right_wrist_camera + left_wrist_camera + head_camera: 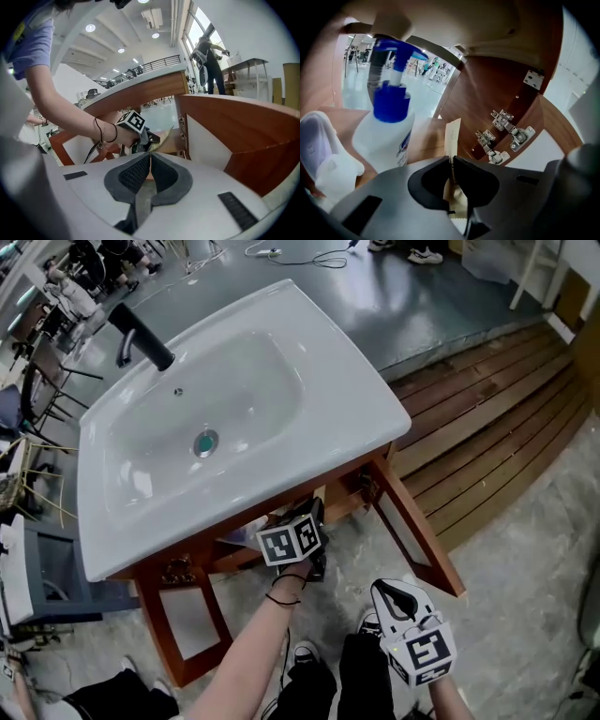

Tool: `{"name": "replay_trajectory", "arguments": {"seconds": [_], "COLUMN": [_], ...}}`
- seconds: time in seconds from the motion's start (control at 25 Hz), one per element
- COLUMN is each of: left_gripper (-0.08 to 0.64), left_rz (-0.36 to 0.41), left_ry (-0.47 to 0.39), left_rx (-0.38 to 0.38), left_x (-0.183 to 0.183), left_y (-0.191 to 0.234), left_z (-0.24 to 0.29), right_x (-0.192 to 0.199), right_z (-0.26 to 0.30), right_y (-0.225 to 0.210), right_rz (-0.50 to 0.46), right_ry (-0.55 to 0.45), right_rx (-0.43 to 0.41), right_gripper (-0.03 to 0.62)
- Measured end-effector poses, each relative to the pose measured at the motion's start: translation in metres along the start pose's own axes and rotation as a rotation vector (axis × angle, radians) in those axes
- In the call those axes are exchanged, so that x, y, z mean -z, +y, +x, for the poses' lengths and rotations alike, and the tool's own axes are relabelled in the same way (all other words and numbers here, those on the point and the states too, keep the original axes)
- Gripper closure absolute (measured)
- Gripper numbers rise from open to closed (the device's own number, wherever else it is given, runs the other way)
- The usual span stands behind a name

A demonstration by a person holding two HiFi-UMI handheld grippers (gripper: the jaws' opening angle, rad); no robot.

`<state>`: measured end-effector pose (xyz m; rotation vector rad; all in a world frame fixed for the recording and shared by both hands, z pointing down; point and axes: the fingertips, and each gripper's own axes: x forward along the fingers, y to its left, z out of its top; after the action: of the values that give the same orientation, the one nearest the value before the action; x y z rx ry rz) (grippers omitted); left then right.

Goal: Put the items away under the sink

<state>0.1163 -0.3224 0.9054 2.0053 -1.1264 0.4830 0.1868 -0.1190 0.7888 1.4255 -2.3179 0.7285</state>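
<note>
My left gripper (309, 514) reaches into the wooden cabinet (178, 570) below the white sink (356, 371). In the left gripper view its jaws (451, 161) are shut on a thin tan paper packet (453, 132) that stands upright between them. Just left of the packet, a white bottle with a blue pump top (386, 133) stands on the cabinet shelf. A second white container (321, 157) is at the far left. My right gripper (400, 598) hangs low by the person's legs, shut with nothing in it (150, 159). It looks at the left gripper (138, 127) and the packet (165, 136).
The cabinet door (417, 535) stands open on the right, its metal hinges (506, 136) close to the packet. A black faucet (141, 334) rises at the sink's back left. Wooden decking (497, 427) lies to the right, and a grey stool (47, 573) to the left.
</note>
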Motion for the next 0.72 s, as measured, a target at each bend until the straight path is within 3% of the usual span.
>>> {"name": "replay_trajectory", "arguments": {"seconds": [0.28, 0.36, 0.48, 0.64, 0.72], "left_gripper": [0.515, 0.487, 0.323, 0.322, 0.322], "left_rz": [0.091, 0.119, 0.176, 0.213, 0.281], "left_ry": [0.026, 0.034, 0.044, 0.041, 0.053], "left_rx": [-0.077, -0.062, -0.023, 0.017, 0.039], "left_x": [-0.01, -0.005, 0.0, 0.002, 0.005], "left_y": [0.01, 0.009, 0.003, -0.009, -0.019], "left_z": [0.023, 0.023, 0.022, 0.016, 0.012], "right_x": [0.019, 0.022, 0.024, 0.027, 0.026], "right_z": [-0.005, -0.009, -0.016, -0.024, -0.028], "right_y": [-0.012, -0.01, -0.007, -0.007, -0.008], "right_rz": [0.007, 0.014, 0.014, -0.001, 0.0], "right_ry": [0.005, 0.009, 0.019, 0.03, 0.032], "right_rx": [0.006, 0.002, -0.004, 0.0, 0.005], "right_gripper": [0.568, 0.568, 0.568, 0.568, 0.568]}}
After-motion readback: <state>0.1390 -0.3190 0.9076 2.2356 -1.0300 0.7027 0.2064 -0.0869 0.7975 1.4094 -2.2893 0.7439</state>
